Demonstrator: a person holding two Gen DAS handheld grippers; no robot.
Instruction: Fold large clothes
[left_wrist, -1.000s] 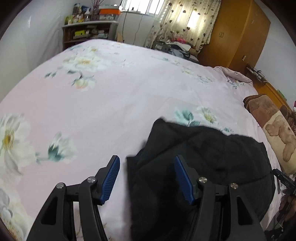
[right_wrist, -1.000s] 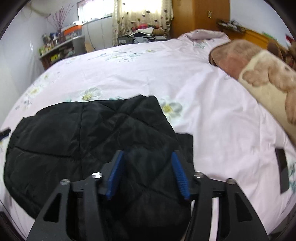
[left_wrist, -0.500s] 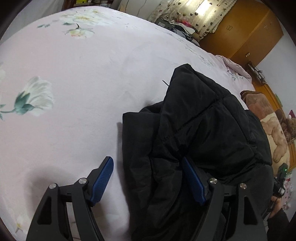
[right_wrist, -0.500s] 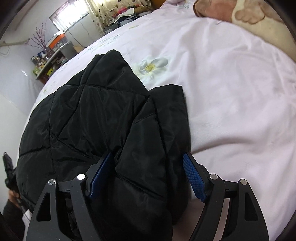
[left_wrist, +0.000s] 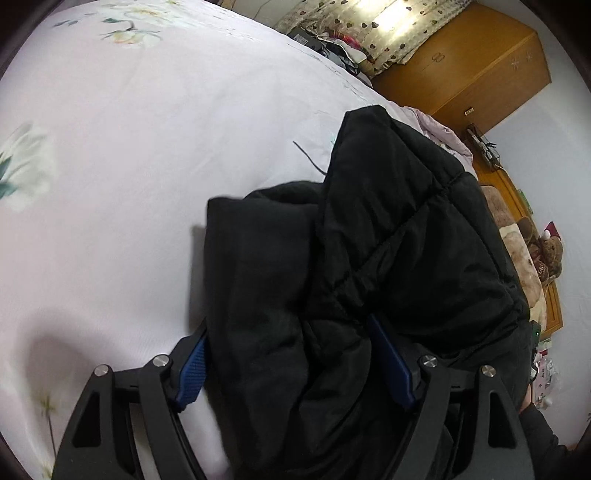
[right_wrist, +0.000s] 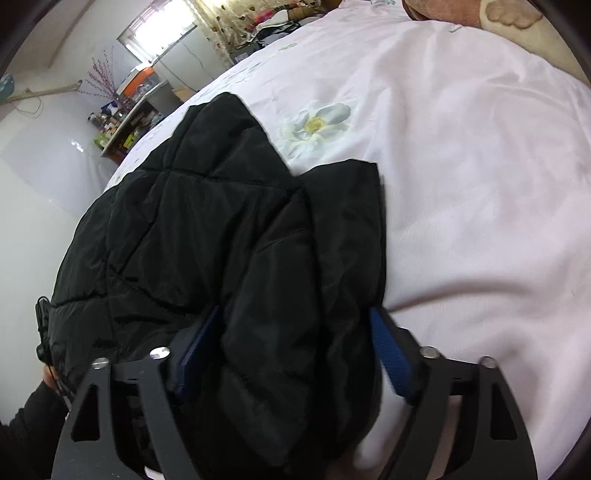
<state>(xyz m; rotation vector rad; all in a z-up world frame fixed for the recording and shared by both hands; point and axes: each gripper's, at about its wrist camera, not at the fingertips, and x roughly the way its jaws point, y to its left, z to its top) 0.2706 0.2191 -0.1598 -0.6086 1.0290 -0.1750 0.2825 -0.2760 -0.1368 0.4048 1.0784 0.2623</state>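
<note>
We were in home bedroom: bed (left_wrist: 155, 155) under pink floral sheet, wooden wardrobe (left_wrist: 461, 62), heart-print curtain (left_wrist: 373, 26) at window, cluttered shelf (right_wrist: 125, 125), teddy-bear blanket (left_wrist: 524, 258).

Black quilted puffer jacket (left_wrist: 388, 258), diamond stitching. Pale pink cotton bedsheet (right_wrist: 480, 184), white-yellow flower print. Tool pads (right_wrist: 388, 354) blue, frames black. Orange-brown wooden wardrobe (left_wrist: 472, 70).

Both wrist views sit low and close over the black quilted jacket (left_wrist: 388, 258) (right_wrist: 221, 240) on the floral bedsheet (left_wrist: 147, 166) (right_wrist: 461, 166), facing the far curtained window; they share both.
</note>
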